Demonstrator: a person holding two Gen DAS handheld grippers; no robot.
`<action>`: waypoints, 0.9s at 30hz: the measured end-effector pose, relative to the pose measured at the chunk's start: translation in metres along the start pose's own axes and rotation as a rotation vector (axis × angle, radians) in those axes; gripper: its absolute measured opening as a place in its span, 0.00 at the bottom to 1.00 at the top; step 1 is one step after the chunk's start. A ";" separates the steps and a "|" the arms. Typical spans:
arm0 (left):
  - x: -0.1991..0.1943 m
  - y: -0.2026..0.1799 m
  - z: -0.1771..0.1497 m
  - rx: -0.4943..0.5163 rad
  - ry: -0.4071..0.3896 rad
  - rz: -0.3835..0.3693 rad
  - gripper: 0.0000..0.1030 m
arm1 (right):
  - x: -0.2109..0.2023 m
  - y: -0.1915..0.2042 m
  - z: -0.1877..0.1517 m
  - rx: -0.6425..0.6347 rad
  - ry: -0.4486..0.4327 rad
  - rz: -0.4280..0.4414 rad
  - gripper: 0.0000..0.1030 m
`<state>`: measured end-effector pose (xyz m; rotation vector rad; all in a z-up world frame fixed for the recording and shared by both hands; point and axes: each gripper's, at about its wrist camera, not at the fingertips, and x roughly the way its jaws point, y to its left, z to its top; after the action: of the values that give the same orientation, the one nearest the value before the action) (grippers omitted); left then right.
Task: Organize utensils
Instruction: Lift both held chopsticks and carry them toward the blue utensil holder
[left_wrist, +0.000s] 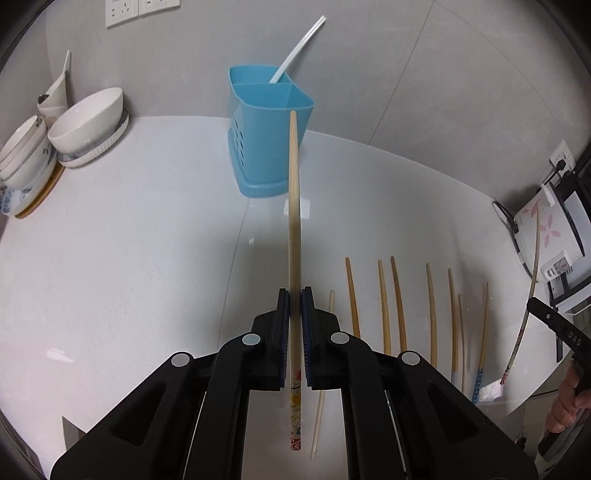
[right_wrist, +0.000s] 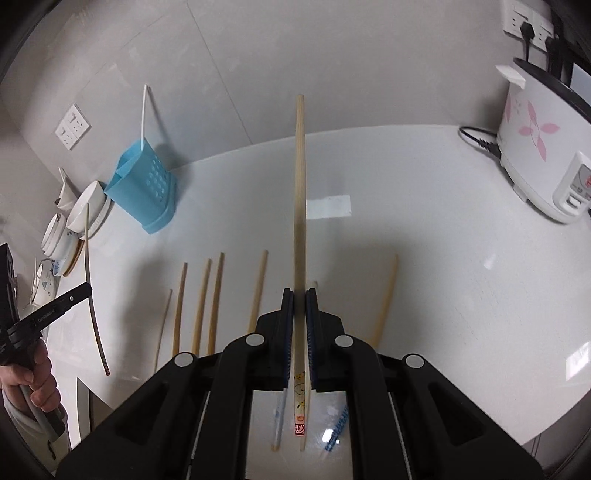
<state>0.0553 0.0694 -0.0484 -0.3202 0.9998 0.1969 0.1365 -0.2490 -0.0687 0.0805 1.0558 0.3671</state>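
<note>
Your left gripper (left_wrist: 294, 295) was clamped on a chopstick (left_wrist: 294, 221) and hovered above the counter (left_wrist: 129, 258), its fingers pointing toward the far wall. Your right gripper (right_wrist: 300, 295) pinched a second chopstick (right_wrist: 300, 192) likewise, each gripper held in one bare hand (right_wrist: 31, 376).

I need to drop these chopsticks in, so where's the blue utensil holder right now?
The blue utensil holder stands at the back of the white counter by the wall, right of the stacked bowls, with a white straw inside.
</note>
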 end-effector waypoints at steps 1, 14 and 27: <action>-0.002 0.001 0.003 0.001 -0.011 -0.002 0.06 | 0.000 0.001 0.002 -0.004 -0.010 0.005 0.06; 0.000 0.002 0.038 0.025 -0.101 -0.014 0.06 | 0.012 0.036 0.036 -0.062 -0.084 0.046 0.06; -0.002 0.005 0.106 0.030 -0.229 -0.034 0.06 | 0.030 0.052 0.090 -0.040 -0.194 0.090 0.06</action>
<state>0.1370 0.1115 0.0053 -0.2800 0.7695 0.1834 0.2136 -0.1800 -0.0367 0.1258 0.8543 0.4526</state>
